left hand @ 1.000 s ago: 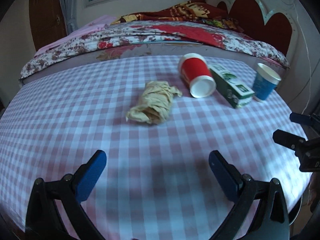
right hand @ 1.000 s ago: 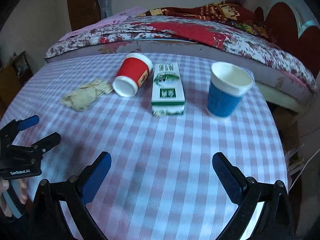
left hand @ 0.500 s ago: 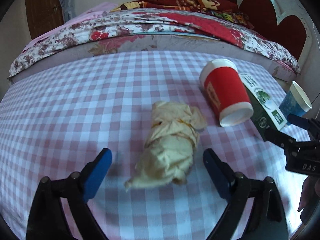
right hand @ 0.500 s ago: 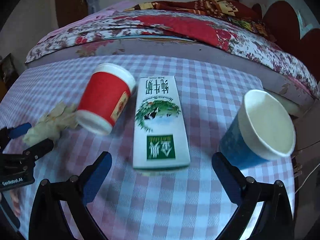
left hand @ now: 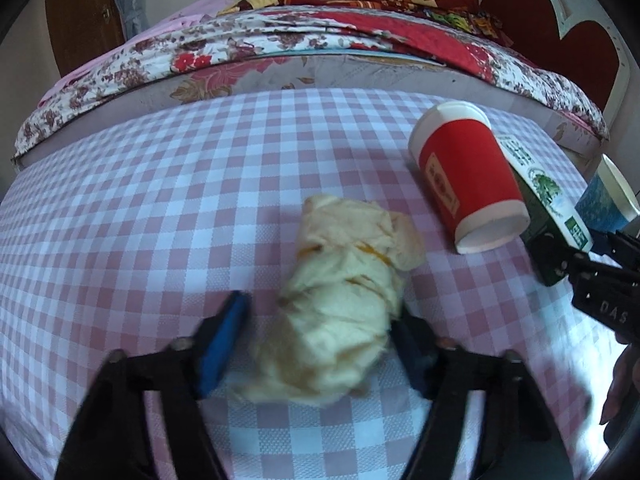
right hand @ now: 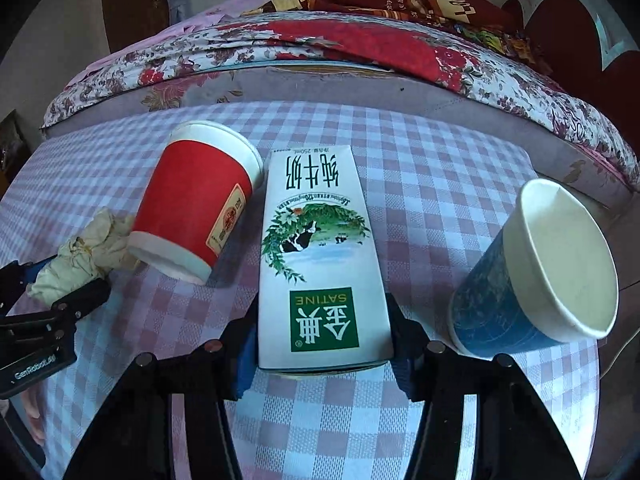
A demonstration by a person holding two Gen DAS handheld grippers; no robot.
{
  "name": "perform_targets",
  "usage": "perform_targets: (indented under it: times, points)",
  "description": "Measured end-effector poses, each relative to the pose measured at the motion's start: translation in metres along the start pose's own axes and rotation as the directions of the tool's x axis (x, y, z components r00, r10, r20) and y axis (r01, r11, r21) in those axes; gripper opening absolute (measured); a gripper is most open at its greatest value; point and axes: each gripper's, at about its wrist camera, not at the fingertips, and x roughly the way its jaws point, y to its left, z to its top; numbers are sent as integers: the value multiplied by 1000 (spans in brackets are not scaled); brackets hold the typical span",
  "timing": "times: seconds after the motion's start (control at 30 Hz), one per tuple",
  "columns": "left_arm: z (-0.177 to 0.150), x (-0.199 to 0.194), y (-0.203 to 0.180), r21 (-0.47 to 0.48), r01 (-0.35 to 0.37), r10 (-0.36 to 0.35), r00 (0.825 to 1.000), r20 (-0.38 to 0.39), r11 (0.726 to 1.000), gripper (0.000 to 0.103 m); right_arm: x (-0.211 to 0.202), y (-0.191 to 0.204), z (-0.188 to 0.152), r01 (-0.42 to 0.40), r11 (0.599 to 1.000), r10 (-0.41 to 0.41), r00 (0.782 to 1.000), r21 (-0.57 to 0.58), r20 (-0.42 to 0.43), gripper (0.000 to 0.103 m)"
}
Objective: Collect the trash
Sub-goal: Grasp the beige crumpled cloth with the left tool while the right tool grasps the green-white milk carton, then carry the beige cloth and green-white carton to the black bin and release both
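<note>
A crumpled yellowish paper wad lies on the checked tablecloth between the fingers of my left gripper; the jaws are closing around it, with a gap still at the left pad. My right gripper has both pads against the sides of a white and green milk carton lying flat. A red paper cup lies on its side left of the carton. A blue paper cup stands at the right.
The round table has a pink and white checked cloth. A bed with floral bedding stands right behind it. The table edge drops off at the right, past the blue cup.
Both grippers moved forward and their jaws narrowed. The left now straddles the paper wad; the right has closed onto the milk carton.
</note>
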Motion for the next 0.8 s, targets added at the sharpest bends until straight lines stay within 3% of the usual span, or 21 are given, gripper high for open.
perform_targets:
  times: [0.03, 0.37, 0.8]
  points:
    - [0, -1, 0, 5, 8, -8, 1000, 2, 1000, 32, -2, 1, -1, -1, 1000, 1, 1000, -5, 2, 56]
    - [-15, -34, 2, -6, 23, -23, 998, 66, 1000, 26, -42, 5, -20, 21, 1000, -20, 997, -21, 71, 55]
    - [-53, -86, -26, 52, 34, -41, 989, 144, 998, 26, -109, 7, -70, -29, 1000, 29, 987, -6, 156, 55]
